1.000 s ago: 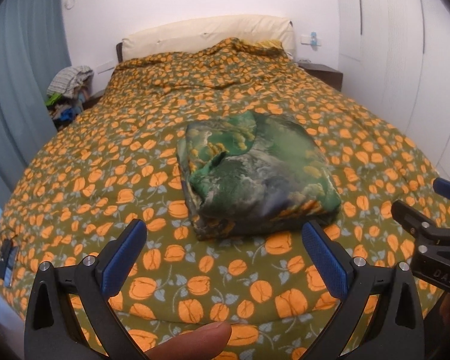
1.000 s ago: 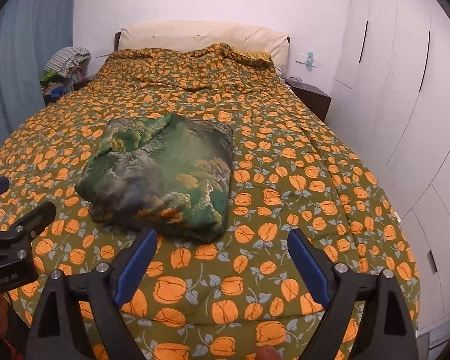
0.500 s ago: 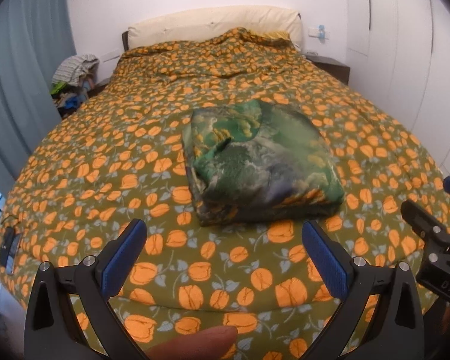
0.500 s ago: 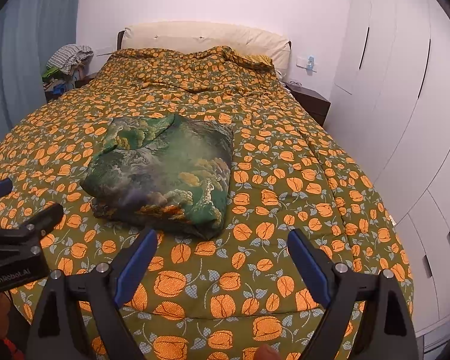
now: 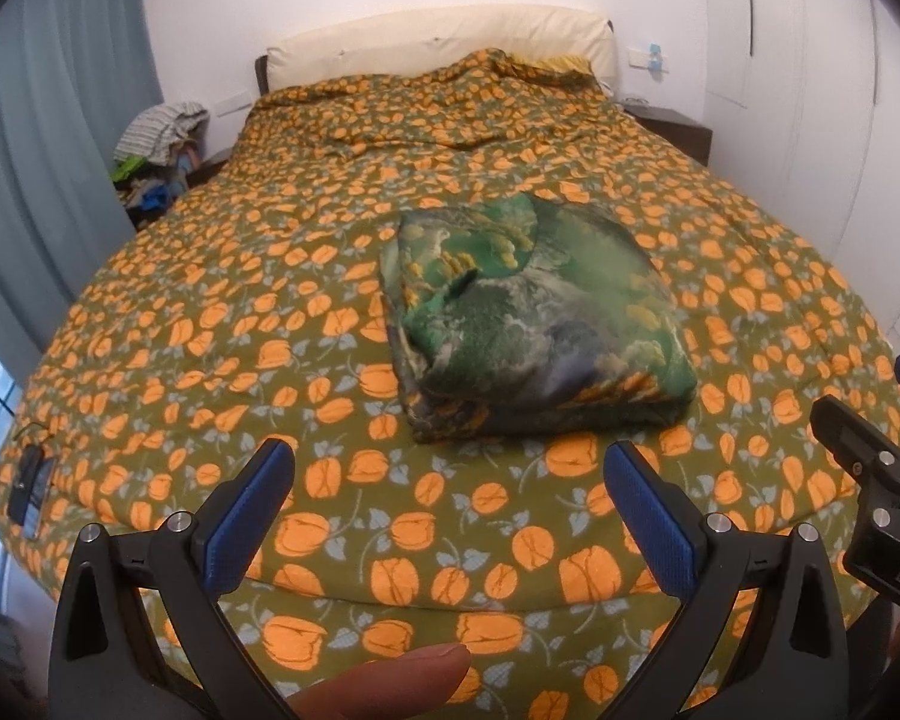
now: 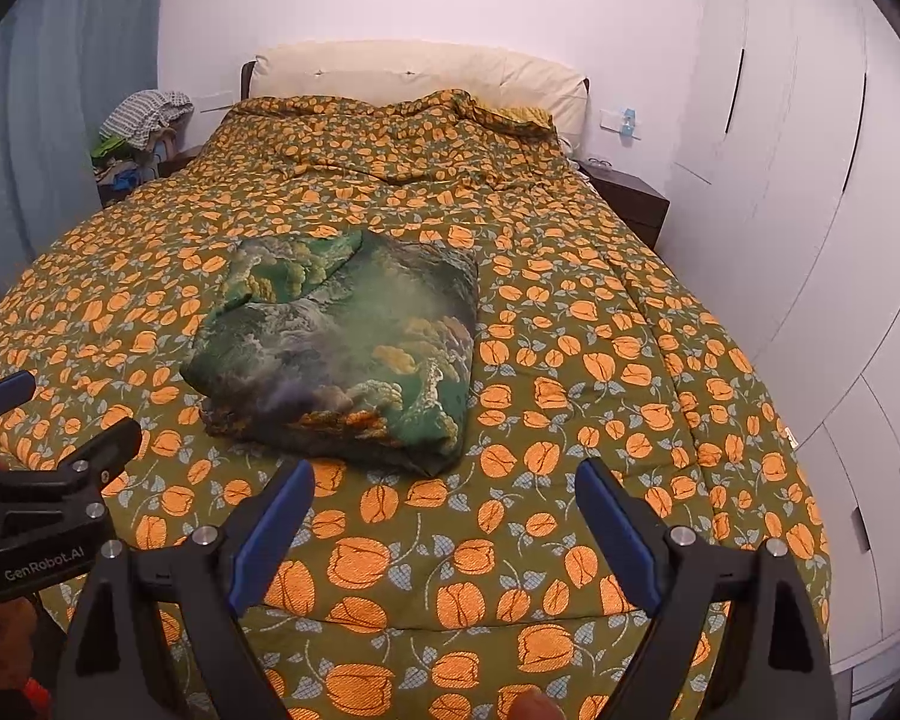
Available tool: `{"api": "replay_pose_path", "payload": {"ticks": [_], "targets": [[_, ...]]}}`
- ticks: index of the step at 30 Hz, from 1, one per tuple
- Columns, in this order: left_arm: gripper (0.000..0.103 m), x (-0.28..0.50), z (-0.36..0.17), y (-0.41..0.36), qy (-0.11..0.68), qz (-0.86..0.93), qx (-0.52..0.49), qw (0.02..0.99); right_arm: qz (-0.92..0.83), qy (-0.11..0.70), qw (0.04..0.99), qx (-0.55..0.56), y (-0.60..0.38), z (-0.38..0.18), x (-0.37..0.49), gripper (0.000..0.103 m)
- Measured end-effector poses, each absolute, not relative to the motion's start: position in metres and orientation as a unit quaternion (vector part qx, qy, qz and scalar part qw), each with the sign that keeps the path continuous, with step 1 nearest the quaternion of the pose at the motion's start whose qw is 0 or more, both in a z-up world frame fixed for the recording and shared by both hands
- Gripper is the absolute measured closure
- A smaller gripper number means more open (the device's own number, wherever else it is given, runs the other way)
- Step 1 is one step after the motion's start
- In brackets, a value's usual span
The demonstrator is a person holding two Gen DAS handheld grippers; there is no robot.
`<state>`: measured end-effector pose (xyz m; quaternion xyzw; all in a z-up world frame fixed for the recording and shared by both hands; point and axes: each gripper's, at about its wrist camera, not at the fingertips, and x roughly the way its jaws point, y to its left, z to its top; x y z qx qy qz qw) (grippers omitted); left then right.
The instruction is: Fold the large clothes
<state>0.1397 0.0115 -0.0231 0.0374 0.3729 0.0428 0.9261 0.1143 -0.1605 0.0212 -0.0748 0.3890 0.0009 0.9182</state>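
A folded green landscape-print garment (image 5: 534,324) lies as a compact bundle on the bed (image 5: 210,324), toward its foot edge, centred across the width. The left claw (image 5: 450,480) and right claw (image 6: 444,498) hover over the foot edge, both spread wide and holding nothing, clear of the garment.

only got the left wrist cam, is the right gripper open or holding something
observer: The right gripper is open and empty, above the bedspread and short of the folded garment.
operator: anything to its right i could hit
observer: White wardrobe doors with handles run along the bed's right side down to the foot.
operator: how close are the two grippers
observer: The left gripper shows at the left edge of the right wrist view, side by side with the right one, not touching it.
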Motion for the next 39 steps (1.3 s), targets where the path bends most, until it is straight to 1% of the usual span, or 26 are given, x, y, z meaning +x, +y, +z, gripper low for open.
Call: {"api": "replay_pose_path", "payload": {"ticks": [15, 39], "targets": [[0.000, 0.135, -0.008, 0.013, 0.369, 0.042, 0.028, 0.928, 0.006, 0.388, 0.918, -0.079, -0.156, 0.035, 0.110, 0.013], [0.001, 0.135, -0.003, 0.019, 0.365, 0.047, 0.018, 0.930, 0.016, 0.390, 0.917, -0.083, -0.150, 0.038, 0.110, 0.013]]}}
